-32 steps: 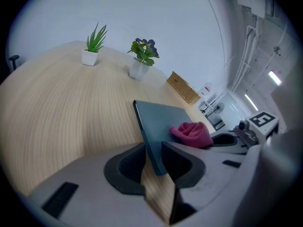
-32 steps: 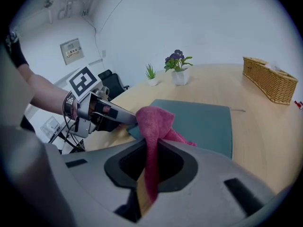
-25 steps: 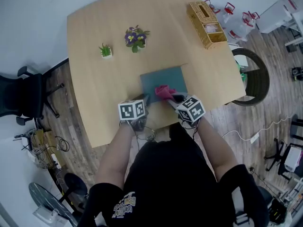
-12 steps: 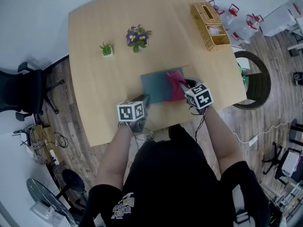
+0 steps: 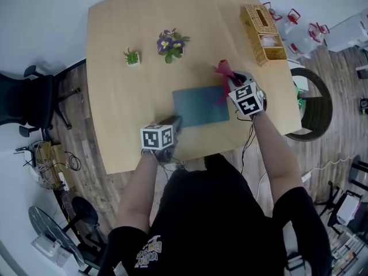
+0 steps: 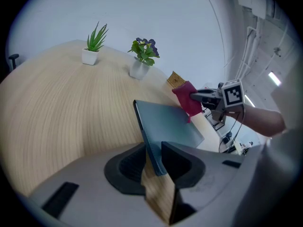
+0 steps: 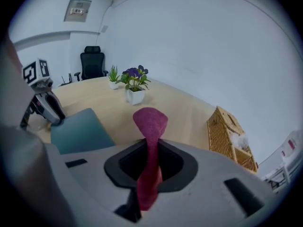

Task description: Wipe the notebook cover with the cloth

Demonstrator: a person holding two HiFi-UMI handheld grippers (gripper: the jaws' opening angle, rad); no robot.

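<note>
A teal notebook (image 5: 198,107) lies flat on the wooden table (image 5: 126,114). My left gripper (image 5: 174,123) is at its near left corner. In the left gripper view the notebook's corner (image 6: 156,148) sits between the jaws, which are closed on it. My right gripper (image 5: 231,80) is shut on a pink cloth (image 5: 222,69). It holds the cloth in the air just beyond the notebook's far right corner, off the cover. In the right gripper view the cloth (image 7: 150,122) sticks up from between the jaws, and the notebook (image 7: 78,129) lies to the left.
A small green plant (image 5: 131,57) and a pot of purple flowers (image 5: 171,42) stand at the far side of the table. A wicker tissue box (image 5: 263,25) sits at the far right edge. A black office chair (image 5: 26,105) is at the left, a round dark chair (image 5: 313,99) at the right.
My right gripper has carried the cloth from the middle of the cover to the far right and off the notebook. The left gripper has stayed on the near left corner.
</note>
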